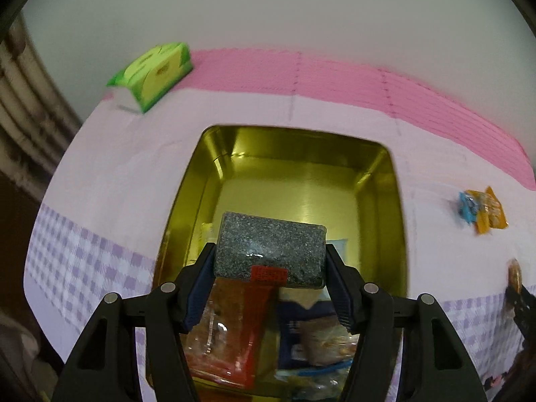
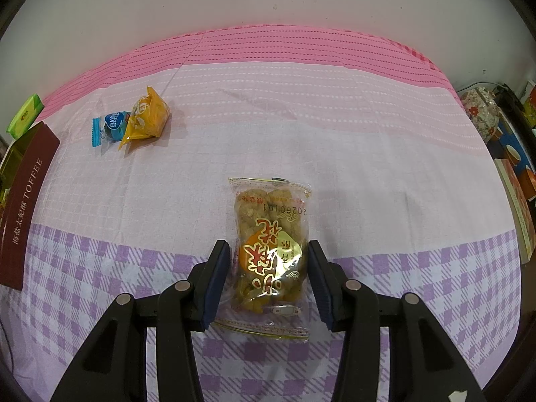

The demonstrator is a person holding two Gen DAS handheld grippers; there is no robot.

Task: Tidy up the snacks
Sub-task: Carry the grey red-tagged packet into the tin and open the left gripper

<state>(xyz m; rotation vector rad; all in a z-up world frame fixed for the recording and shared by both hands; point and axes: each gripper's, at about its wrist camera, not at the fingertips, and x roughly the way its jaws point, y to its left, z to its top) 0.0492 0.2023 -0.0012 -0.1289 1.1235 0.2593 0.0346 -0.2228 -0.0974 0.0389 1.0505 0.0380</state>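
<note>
My left gripper (image 1: 270,261) is shut on a dark speckled snack bar (image 1: 270,249) and holds it above the open gold tin (image 1: 187,201). Several snack packets (image 1: 231,331) lie in the tin's near end. My right gripper (image 2: 269,258) is open, its fingers on either side of a clear packet of fried golden snacks (image 2: 271,251) lying on the tablecloth; small gaps show at both sides. A yellow packet (image 2: 147,117) and a blue candy (image 2: 109,129) lie at the far left; they also show in the left wrist view (image 1: 482,211).
A green tissue pack (image 1: 154,73) lies at the table's back left. The tin's maroon TOFFEE side (image 2: 26,201) stands at the left edge of the right wrist view. Books and a floral object (image 2: 482,114) sit past the table's right edge.
</note>
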